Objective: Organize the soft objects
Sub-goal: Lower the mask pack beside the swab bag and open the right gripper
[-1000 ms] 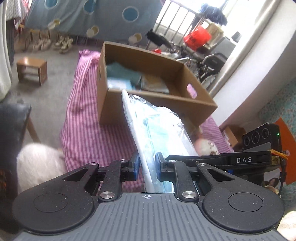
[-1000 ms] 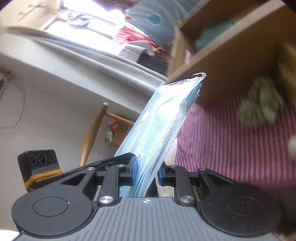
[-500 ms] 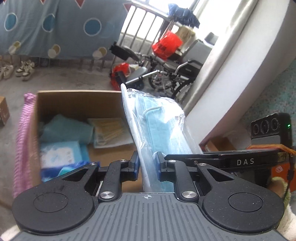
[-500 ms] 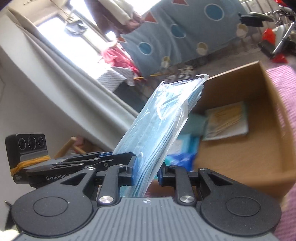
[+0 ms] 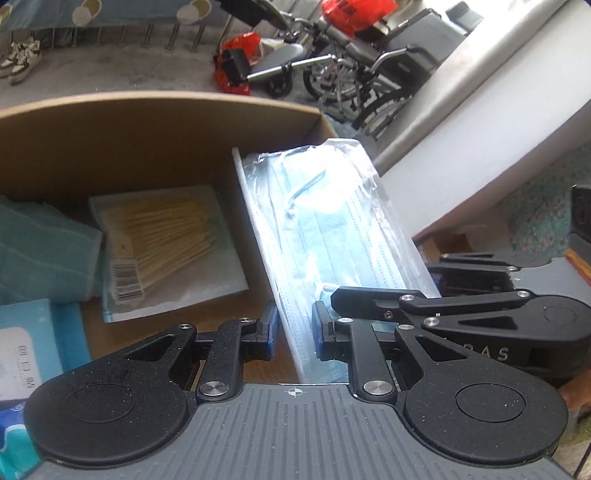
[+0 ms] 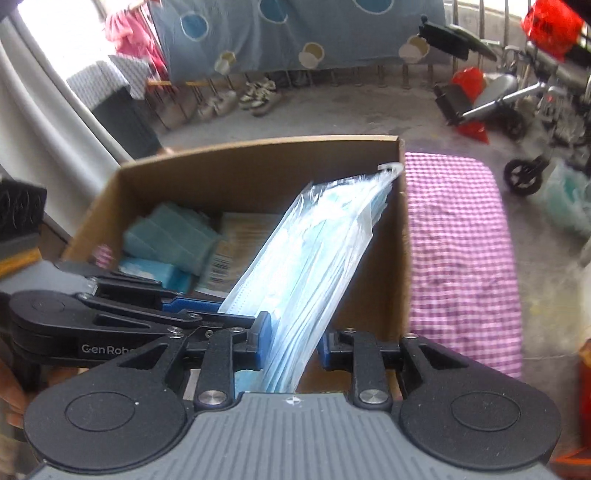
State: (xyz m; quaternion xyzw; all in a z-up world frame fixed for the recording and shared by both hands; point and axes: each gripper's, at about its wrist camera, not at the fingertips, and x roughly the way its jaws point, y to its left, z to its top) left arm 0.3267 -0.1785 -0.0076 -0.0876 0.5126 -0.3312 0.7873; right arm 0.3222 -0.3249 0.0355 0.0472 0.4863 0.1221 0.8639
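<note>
Low in the left wrist view, the left claw (image 5: pixel 293 328) sits with a pack of blue masks (image 5: pixel 332 236) between its blue pads. The jaws are narrow. I cannot tell if the pads still press the pack; a thin gap seems to show on each side. The right claw (image 5: pixel 373 295) comes in from the right of that frame and reaches the same pack.

In the right wrist view, the right claw (image 6: pixel 291 341) is at the bottom middle. Its jaws are opening. The masks (image 6: pixel 310 266) stand between them, leaning on the left pad, with a gap at the right pad. The left claw (image 6: pixel 192 306) pokes in from the left.

The pack hangs over a brown box (image 6: pixel 258 162), tilted up toward the box's far right corner. Down in the box lie a pack of sticks (image 5: pixel 162 243), a folded green cloth (image 5: pixel 40 251) and a blue tissue pack (image 5: pixel 26 354).

To the right of the box is a pink checked cloth (image 6: pixel 458 251). Farther off, at the top, are shoes (image 6: pixel 258 98), a wheelchair (image 5: pixel 332 62) and a blue sheet with dots (image 6: pixel 295 29).
</note>
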